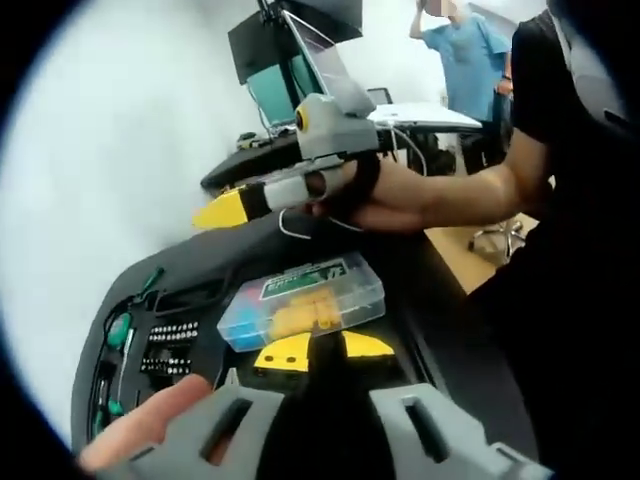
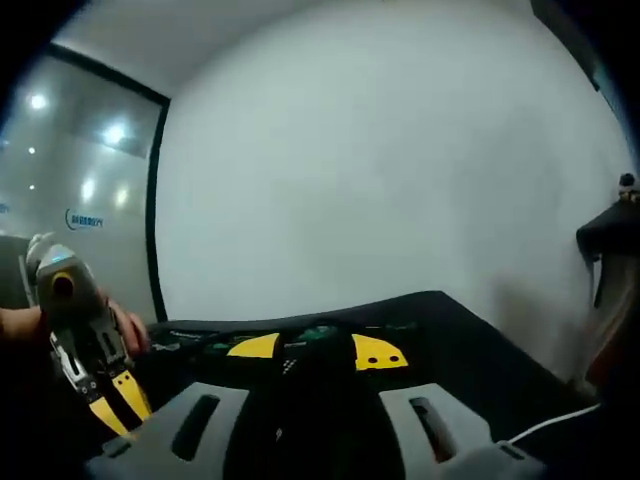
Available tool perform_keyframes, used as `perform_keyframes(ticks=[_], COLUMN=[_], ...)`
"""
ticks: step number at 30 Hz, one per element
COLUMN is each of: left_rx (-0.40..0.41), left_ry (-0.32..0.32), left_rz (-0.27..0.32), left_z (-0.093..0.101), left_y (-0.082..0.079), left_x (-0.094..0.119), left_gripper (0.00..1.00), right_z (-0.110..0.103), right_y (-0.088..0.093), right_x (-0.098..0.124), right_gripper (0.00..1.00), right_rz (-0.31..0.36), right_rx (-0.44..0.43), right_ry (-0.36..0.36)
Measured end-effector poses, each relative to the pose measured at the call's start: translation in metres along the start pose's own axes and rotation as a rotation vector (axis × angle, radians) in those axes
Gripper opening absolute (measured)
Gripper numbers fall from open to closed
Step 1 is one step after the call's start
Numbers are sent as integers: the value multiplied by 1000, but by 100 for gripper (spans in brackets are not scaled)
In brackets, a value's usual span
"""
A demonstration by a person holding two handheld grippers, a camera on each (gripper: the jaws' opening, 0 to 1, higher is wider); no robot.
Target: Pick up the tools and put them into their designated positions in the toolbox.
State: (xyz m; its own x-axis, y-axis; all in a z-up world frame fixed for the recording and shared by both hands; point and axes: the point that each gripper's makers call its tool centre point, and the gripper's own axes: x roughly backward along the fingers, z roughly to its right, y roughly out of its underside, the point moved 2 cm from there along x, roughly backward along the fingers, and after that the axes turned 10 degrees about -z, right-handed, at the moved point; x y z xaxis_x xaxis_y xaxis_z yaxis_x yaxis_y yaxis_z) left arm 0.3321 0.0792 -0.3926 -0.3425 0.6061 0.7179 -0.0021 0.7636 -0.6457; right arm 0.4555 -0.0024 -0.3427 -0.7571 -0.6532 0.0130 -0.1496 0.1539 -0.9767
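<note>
Label on the clear plastic box (image 1: pixel 302 303) and glass-wall logo (image 2: pixel 85 221) are both illegible.

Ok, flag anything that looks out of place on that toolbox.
The clear plastic box of yellow pieces lies tilted across the open black toolbox, on top of its tray beside the bit rows, not in a slot. Nothing looks spilled or damaged.

White wall (image 2: pixel 400 150) is spanning behind; glass partition (image 2: pixel 80 200) is reflecting ceiling lights at 9 o'clock.
</note>
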Motion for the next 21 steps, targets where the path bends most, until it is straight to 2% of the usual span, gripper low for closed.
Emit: perform_keyframes(ticks=[4,7,10,12,15,16,19,20,21], left_rx=[-12,66,56,77,120,160,180,231,253], left_ry=[-13,34,59,73,83,81,68,67,72], left_rz=[-45,-100,-169,-194,-207,-208,-202,-218,-230], left_z=[1,3,2,0,-1,-1,-1,-2,-2], left_y=[-3,-3,-5,-5,-4,-3,-2,-1,-1], left_x=[-2,-2,-3,-3,-3,-3,-2,-2,-2], left_gripper=[4,0,0,0,0,0,0,0,0], right_z=[-3,-5,-7,-7,-7,-7,-8,-9,-16], right_y=[0,1,4,4,3,3,4,5,8], right_x=[-1,-3,-5,-4,-3,-3,-3,-3,-3], right_gripper=[23,23,23,23,23,23,23,20,17], right_rz=[-2,-8,-26,-27,-24,-23,-28,-35,-57], right_rx=[8,17,35,40,40,40,40,40,-13], right_ry=[-8,-9,-6,-6,-5,-4,-6,-10,-47])
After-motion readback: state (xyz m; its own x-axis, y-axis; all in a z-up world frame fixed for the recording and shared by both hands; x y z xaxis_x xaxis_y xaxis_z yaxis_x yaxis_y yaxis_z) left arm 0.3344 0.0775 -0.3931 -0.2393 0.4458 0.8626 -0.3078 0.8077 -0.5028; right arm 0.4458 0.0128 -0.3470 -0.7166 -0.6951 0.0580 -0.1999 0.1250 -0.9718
